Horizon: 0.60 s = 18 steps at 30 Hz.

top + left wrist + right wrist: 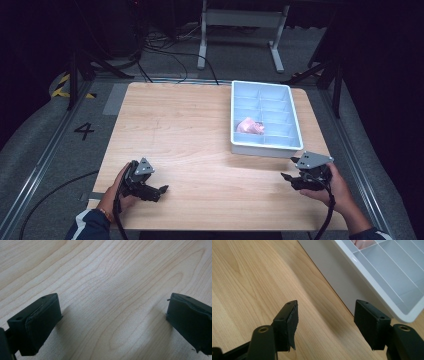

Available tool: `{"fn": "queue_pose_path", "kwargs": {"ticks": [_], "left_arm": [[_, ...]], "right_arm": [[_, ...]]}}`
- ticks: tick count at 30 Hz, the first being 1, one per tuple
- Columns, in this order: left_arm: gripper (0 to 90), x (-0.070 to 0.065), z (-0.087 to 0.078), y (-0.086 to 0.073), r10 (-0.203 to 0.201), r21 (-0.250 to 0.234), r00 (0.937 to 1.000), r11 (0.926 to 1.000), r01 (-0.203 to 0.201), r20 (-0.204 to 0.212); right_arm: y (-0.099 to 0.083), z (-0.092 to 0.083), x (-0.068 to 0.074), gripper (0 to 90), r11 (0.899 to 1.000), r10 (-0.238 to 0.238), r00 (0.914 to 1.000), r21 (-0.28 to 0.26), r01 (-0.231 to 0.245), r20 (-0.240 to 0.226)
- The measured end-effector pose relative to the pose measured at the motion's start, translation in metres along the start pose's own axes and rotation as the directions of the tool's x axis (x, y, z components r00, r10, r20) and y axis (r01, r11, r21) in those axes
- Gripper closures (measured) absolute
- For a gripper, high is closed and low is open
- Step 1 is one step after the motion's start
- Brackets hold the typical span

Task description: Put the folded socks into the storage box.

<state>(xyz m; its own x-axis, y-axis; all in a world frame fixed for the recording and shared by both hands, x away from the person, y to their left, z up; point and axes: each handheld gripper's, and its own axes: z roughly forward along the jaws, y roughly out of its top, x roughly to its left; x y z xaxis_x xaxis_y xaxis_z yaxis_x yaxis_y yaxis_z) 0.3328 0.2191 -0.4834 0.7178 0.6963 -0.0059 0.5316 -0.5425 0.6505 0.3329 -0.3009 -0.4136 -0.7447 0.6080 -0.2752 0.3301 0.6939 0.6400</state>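
The crumpled pink soft object (250, 126) lies in a left-hand compartment of the pale blue divided plastic tray (265, 148) on the light wooden surface (190, 130). Our right hand-held gripper (288, 176), spread and empty, sits just before the tray; we should rise over the wall before reaching in. The left hand-held gripper (163, 189) rests spread, empty, well apart.

Wooden table (190, 130); floor cables (165, 50)
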Motion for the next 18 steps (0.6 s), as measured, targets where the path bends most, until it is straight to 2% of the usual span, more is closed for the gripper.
{"fn": "queue_pose_path", "kwargs": {"ticks": [4,13,15,17,18], "left_arm": [[0.0,0.000,0.000,0.000,0.000,0.000,1.0000,1.0000,0.000,0.000],[0.0,0.000,0.000,0.000,-0.002,-0.002,1.0000,1.0000,0.002,-0.001],[0.0,0.000,0.000,0.000,-0.002,-0.002,1.0000,1.0000,0.002,-0.001],[0.0,0.000,0.000,0.000,-0.003,-0.003,1.0000,1.0000,0.003,-0.001],[0.0,0.000,0.000,0.000,-0.002,-0.002,1.0000,1.0000,0.002,-0.001]], "right_arm": [[-0.011,-0.002,0.000,36.8,1.000,0.014,0.9999,-0.009,-0.014,-0.006],[-0.043,-0.004,-0.005,36.6,0.996,0.085,0.9964,-0.008,-0.085,-0.005],[-0.056,-0.003,-0.006,36.5,0.991,0.134,0.9910,-0.003,-0.134,-0.011],[-0.061,-0.003,-0.007,36.5,0.989,0.146,0.9893,-0.003,-0.146,-0.009],[-0.071,-0.002,-0.009,36.2,0.984,0.177,0.9842,-0.005,-0.177,-0.015]]}}
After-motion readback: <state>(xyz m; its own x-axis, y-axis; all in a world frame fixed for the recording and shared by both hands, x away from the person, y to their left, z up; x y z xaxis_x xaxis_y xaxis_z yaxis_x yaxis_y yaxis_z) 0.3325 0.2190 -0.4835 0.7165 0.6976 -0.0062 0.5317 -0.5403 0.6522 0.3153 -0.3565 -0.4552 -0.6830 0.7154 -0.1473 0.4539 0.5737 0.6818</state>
